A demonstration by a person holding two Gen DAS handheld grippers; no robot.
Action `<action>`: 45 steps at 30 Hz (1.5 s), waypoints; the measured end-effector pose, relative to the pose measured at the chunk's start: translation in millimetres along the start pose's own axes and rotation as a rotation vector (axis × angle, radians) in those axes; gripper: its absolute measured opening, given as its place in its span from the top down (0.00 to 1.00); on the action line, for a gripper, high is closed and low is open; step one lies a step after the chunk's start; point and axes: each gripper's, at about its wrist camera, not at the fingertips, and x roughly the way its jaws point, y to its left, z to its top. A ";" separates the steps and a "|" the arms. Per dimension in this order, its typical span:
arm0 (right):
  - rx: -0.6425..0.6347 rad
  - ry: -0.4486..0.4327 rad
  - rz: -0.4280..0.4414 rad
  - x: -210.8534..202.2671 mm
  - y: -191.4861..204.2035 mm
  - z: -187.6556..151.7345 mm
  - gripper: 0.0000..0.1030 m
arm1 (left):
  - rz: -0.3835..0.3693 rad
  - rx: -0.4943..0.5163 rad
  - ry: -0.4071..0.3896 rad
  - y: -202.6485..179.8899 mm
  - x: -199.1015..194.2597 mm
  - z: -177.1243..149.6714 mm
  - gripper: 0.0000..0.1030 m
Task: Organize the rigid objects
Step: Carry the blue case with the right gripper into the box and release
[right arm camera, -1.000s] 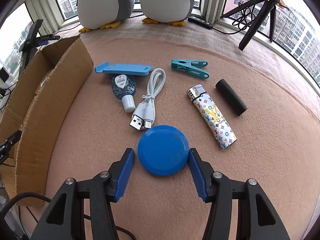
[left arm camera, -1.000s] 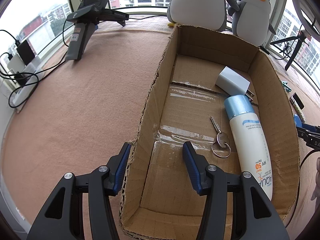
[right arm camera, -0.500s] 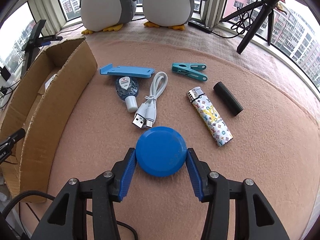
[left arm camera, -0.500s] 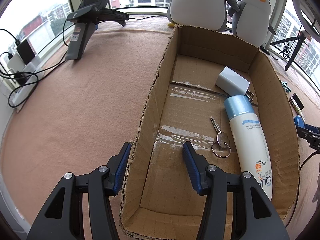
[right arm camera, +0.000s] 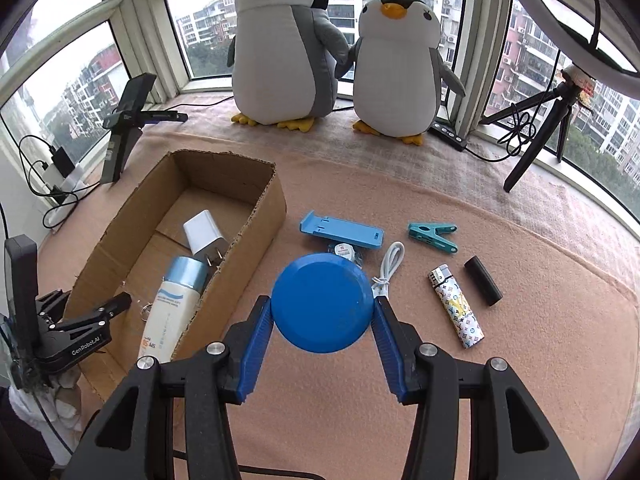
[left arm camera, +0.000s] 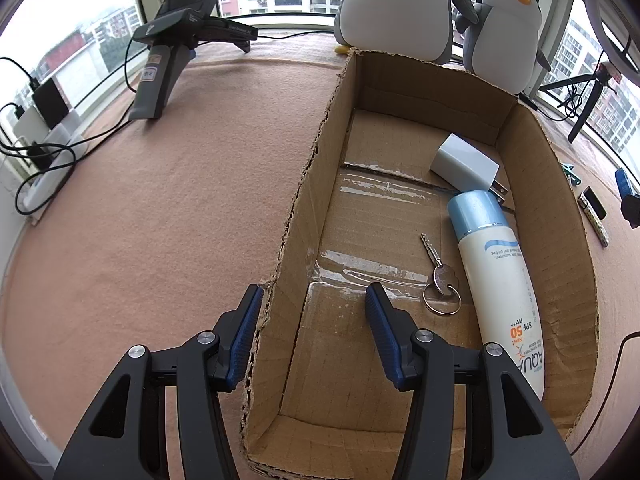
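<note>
My right gripper (right arm camera: 322, 314) is shut on a round blue disc (right arm camera: 322, 296) and holds it above the tan cloth, just right of the cardboard box (right arm camera: 256, 236). Part of a small round dispenser (right arm camera: 344, 249) shows behind the disc. In the box (left arm camera: 304, 184) lie a sunscreen bottle (left arm camera: 500, 292), a white charger (left arm camera: 464, 160) and a key on a ring (left arm camera: 438, 276). My left gripper (left arm camera: 314, 300) is open and straddles the box's left wall near its front end, holding nothing.
On the cloth right of the box lie a blue phone stand (right arm camera: 340, 234), white cable (right arm camera: 390, 264), teal clothespin (right arm camera: 432, 236), patterned lighter (right arm camera: 456, 312) and black cylinder (right arm camera: 482, 280). Two plush penguins (right arm camera: 280, 48) and a tripod (right arm camera: 536, 136) stand by the windows. Chargers and cables (left arm camera: 36, 152) sit far left.
My right gripper closed on the blue disc and lifted it off the cloth, rising so the box came into its view. My left gripper stayed put.
</note>
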 end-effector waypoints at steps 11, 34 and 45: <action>-0.111 -0.014 0.096 11.0 64.9 25.5 0.55 | 0.000 0.000 0.000 0.3 0.0 0.0 0.50; -0.153 0.051 0.191 64.0 124.4 42.3 0.55 | -0.002 0.000 0.000 0.4 0.9 -0.5 0.50; -0.129 0.037 0.184 59.6 120.7 44.5 0.42 | -0.001 0.000 -0.001 0.2 1.0 -0.4 0.50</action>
